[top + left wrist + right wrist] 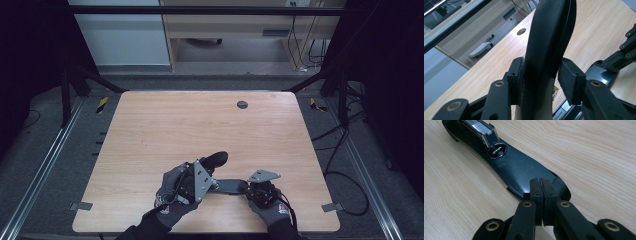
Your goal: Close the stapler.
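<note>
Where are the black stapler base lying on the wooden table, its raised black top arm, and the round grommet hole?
Black stapler base (521, 170), right gripper view, flat upper face.
Raised black top arm (549, 37), left gripper view, broad back.
Round grommet hole (242, 104), high view, its centre.

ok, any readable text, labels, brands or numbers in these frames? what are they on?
None readable.
Stapler: no brand or marking legible on its black base or its metal part.
Left tongs and right tongs: no labels, bare black.
Table: plain wood grain, no text.
Yellow-black hazard tape on the floor: stripes, no words.
</note>
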